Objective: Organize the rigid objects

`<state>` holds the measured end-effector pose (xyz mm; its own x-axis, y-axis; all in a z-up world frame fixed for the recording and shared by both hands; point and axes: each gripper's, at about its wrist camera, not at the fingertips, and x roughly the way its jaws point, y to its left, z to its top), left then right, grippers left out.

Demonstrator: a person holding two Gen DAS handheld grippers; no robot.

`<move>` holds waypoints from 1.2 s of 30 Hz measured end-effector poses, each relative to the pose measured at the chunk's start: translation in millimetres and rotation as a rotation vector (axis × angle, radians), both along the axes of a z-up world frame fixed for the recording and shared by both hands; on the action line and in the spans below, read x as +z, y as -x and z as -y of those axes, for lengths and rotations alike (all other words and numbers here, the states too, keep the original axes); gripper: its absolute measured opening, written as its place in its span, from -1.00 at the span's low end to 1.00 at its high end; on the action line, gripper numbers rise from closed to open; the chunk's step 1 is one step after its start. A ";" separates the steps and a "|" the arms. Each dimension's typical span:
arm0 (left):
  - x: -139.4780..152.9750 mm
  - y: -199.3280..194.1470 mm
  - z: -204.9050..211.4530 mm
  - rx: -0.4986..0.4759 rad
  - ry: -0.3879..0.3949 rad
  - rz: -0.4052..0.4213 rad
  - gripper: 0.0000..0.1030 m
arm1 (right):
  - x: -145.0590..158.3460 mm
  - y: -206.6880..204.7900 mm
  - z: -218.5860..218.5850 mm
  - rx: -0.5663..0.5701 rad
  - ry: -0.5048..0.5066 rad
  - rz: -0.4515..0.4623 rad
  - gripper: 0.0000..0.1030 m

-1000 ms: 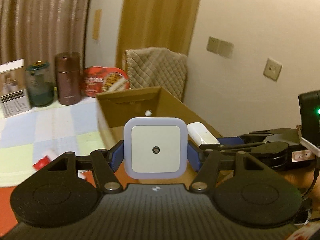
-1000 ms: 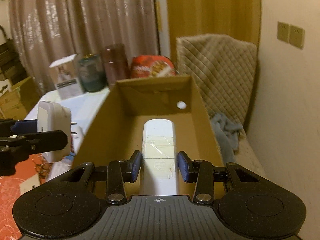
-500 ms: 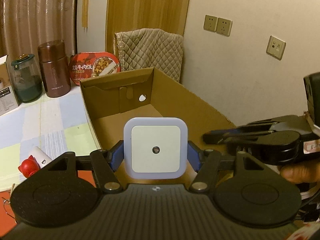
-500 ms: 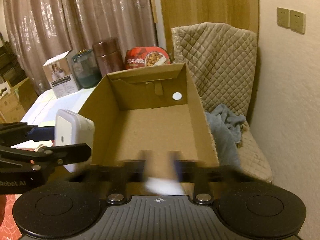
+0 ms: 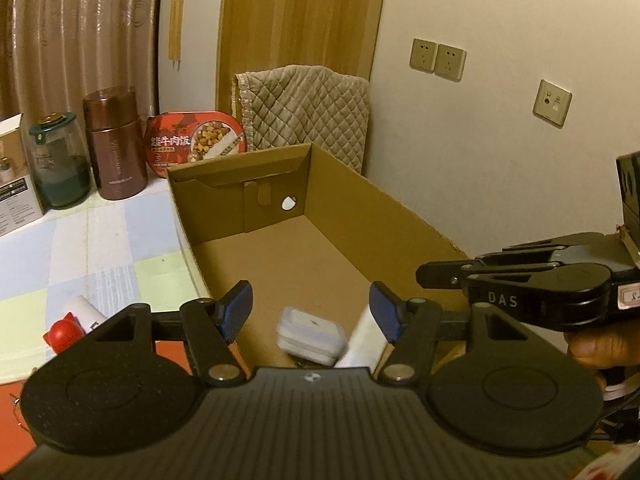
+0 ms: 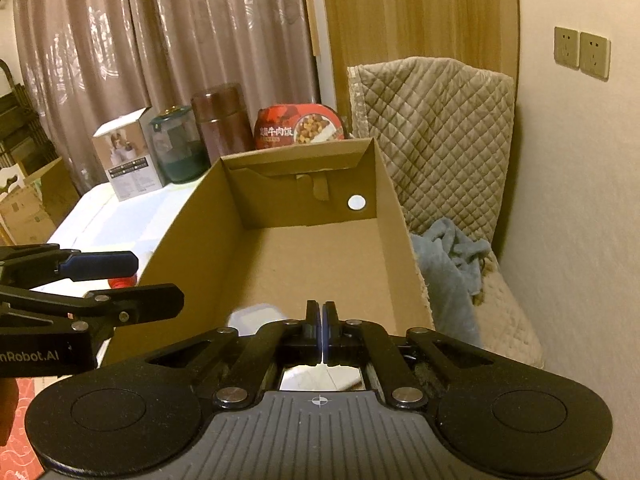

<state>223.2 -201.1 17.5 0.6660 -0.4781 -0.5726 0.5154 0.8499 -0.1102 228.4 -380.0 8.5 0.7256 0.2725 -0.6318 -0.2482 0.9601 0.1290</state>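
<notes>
Left wrist view: the left gripper (image 5: pixel 310 314), fingers apart and empty, has just dropped the white night light (image 5: pixel 311 335) into the cardboard box (image 5: pixel 384 220)'s near end; right gripper (image 6: pixel 321 330) fingers pressed together, empty.

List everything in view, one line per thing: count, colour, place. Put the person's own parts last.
cardboard box: 1, brown, open, on the table's right side
night light: 1, white, square, blurred, at the box's near end
white bar-shaped item: 1, white, beside the night light in the box
canister: 1, brown, behind the box
glass jar: 1, green lid, left of the canister
meal tray: 1, red, behind the box
carton: 1, white, far left
red-capped bottle: 1, white, on the tablecloth
quilted chair cover: 1, beige, right of the box
towel: 1, blue-grey, on the seat
wall sockets: 2, beige
left gripper: 1, black, open, empty
right gripper: 1, black, shut, empty
hand: 1, on the right gripper
</notes>
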 end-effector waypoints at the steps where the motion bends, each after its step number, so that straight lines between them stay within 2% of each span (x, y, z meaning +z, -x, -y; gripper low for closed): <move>1: 1.8 1.4 -2.5 0.004 0.001 0.003 0.17 | 1.6 1.7 -0.4 0.001 -0.001 0.002 -1.00; 11: 29.7 26.8 -42.5 0.067 0.004 0.039 0.20 | 35.2 33.6 -26.3 0.041 -0.010 0.056 -1.00; 14: 36.3 36.8 -61.3 0.102 0.002 0.048 0.36 | 44.6 44.6 -41.8 0.060 -0.003 0.082 -1.00; 25: 48.0 75.0 -144.3 0.244 -0.025 0.065 0.58 | 60.9 70.8 -102.4 0.123 0.059 0.125 -1.00; 27: 48.7 81.6 -158.1 0.265 -0.028 0.068 0.62 | 63.0 74.4 -114.1 0.134 0.063 0.131 -0.85; 29: 49.3 87.9 -172.0 0.285 -0.033 0.068 0.67 | 64.7 78.1 -122.4 0.150 0.050 0.135 -0.23; 30: 49.6 90.1 -179.4 0.295 -0.034 0.069 0.69 | 65.5 80.0 -127.0 0.159 0.043 0.140 -0.09; 31: 50.1 93.1 -186.6 0.307 -0.034 0.072 0.70 | 66.0 81.8 -132.5 0.167 0.040 0.146 -0.02; 36: 50.0 103.9 -216.9 0.355 -0.031 0.070 0.79 | 66.4 86.1 -159.1 0.203 0.041 0.144 0.01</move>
<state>119.3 15.8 67.4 0.8253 -0.1928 -0.5307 0.1925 0.9797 -0.0565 142.3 -220.8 74.9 0.7420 0.3982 -0.5394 -0.4495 0.8924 0.0405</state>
